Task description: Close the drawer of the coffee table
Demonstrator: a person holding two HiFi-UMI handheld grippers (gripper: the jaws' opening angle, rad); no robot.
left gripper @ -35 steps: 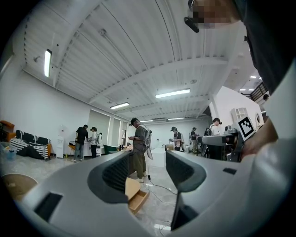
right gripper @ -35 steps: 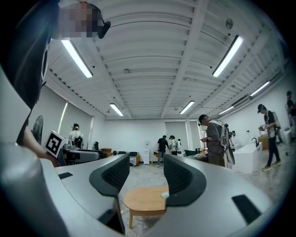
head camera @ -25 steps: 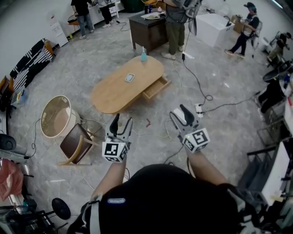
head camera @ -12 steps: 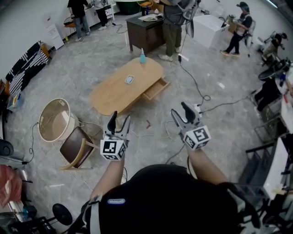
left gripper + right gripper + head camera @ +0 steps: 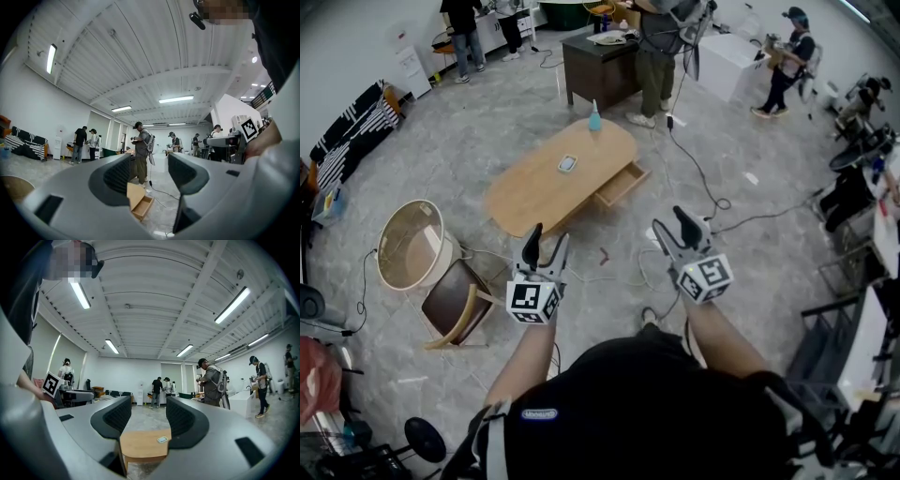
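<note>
A grey marbled floor (image 5: 469, 141) fills the head view. Near its middle stands the oval light-wood coffee table (image 5: 546, 183), well apart from both grippers. Beyond it stands a dark brown desk (image 5: 598, 64) with a person beside it. To the table's left sit a round wicker-rimmed side table (image 5: 411, 246) and a tipped brown wooden chair (image 5: 453, 300), the two touching.

The shallow light-wood drawer (image 5: 621, 183) sticks out of the table's long side that faces the right gripper; it is pulled well out.

The left gripper (image 5: 548, 240) is held above the floor, short of the table. Its grey jaws stand moderately apart with nothing between them, and the drawer (image 5: 140, 206) shows far off through the gap. The right gripper (image 5: 671, 223) is level with it, jaws likewise parted and holding nothing, framing the distant tabletop (image 5: 140, 444).

On the tabletop, a small blue bottle (image 5: 594, 117) stands upright at the far end, and a small flat rounded object (image 5: 567, 163) lies near the centre.
</note>
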